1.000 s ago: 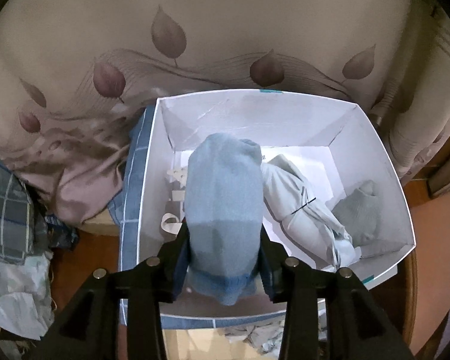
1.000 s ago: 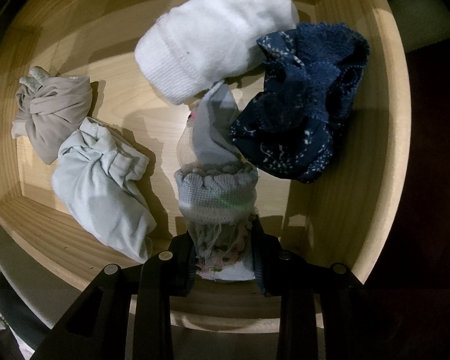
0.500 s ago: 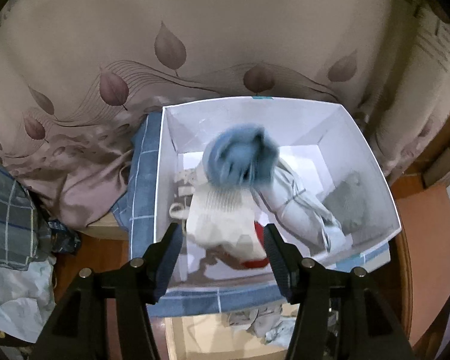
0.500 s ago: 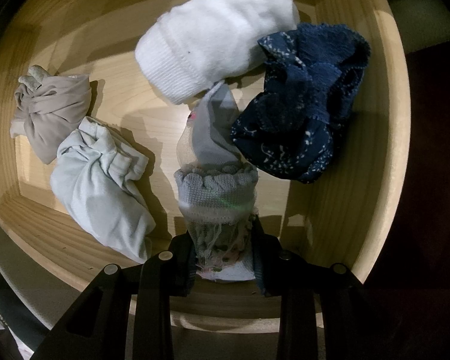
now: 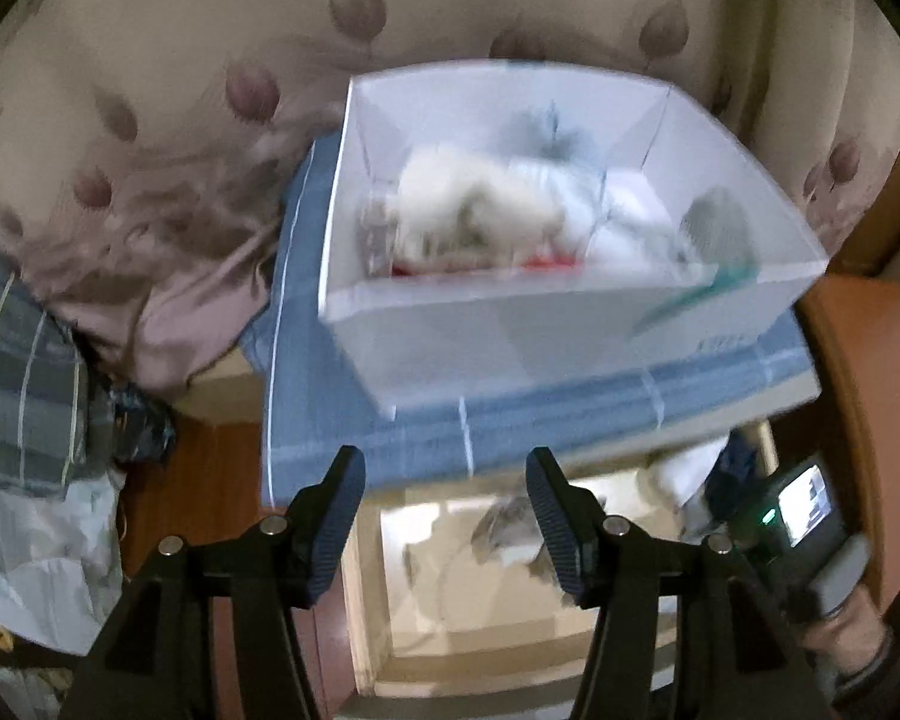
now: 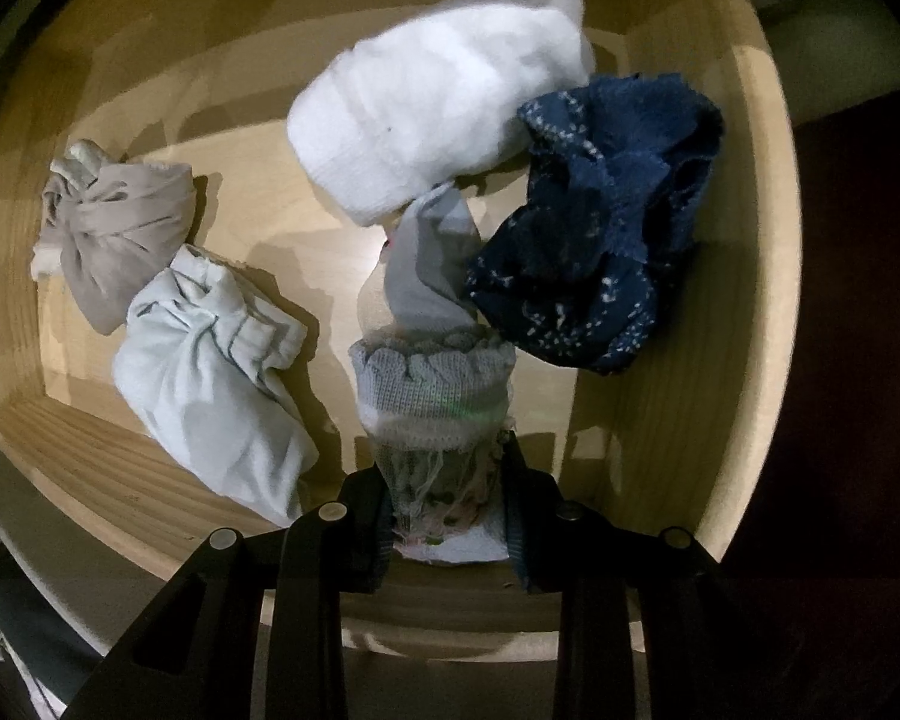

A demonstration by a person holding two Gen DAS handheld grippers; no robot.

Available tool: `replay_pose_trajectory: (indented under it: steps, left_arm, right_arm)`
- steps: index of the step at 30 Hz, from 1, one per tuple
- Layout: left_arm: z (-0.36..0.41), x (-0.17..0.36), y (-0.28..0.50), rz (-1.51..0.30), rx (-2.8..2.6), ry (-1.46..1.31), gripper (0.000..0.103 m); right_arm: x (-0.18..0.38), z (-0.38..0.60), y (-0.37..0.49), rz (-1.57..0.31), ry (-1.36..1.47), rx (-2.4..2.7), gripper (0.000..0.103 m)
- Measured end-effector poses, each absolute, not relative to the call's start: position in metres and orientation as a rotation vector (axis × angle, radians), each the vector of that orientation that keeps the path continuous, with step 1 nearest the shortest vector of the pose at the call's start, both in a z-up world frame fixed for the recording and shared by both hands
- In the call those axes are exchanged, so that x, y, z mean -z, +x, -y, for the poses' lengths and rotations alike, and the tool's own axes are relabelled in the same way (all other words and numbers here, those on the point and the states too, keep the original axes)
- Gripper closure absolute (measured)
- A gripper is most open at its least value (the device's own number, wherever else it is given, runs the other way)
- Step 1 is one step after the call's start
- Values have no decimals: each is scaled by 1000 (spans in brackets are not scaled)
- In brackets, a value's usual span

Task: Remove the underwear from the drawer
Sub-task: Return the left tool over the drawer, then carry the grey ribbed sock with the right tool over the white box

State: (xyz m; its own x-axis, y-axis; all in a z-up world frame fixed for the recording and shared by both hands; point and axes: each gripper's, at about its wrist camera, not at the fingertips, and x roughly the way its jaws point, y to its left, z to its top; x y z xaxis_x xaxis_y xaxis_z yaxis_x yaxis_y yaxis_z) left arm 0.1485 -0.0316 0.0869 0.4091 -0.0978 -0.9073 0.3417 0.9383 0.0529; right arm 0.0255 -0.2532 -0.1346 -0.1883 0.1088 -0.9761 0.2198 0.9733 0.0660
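Pale wood walls of the open drawer [image 6: 744, 360] frame your right claw [image 6: 447, 510], which is clenched on a grey knitted bundle with a scalloped cuff [image 6: 432, 384], its frayed end pinched between the pads. Around it on the drawer floor lie a white fluffy roll [image 6: 438, 120] and a crumpled navy speckled piece [image 6: 600, 228] just beside the bundle's tip, with a pale blue-grey knotted bundle [image 6: 210, 372] and a beige knotted bundle [image 6: 114, 228] touching each other at the left. Your left claw [image 5: 444, 522] is released, nothing between its ribbed pads, hanging over the drawer below. Ahead of it the white cardboard box [image 5: 510, 330] sits on a blue checked cloth [image 5: 330, 420] and holds blurred white and grey garments [image 5: 480, 210].
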Motion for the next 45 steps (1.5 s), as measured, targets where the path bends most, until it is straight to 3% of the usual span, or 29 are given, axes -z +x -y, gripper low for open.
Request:
replay_pose_trajectory:
  steps: [19, 35, 45]
  left_arm:
    - [10, 34, 80, -1217, 157, 181, 46]
    - [-7, 38, 84, -1250, 112, 73, 46]
    - [-9, 37, 84, -1250, 110, 49, 46]
  right_arm:
    - [86, 258, 24, -1563, 211, 109, 76]
    - [39, 270, 10, -1457, 216, 84, 78]
    - [-39, 265, 16, -1351, 171, 40, 78]
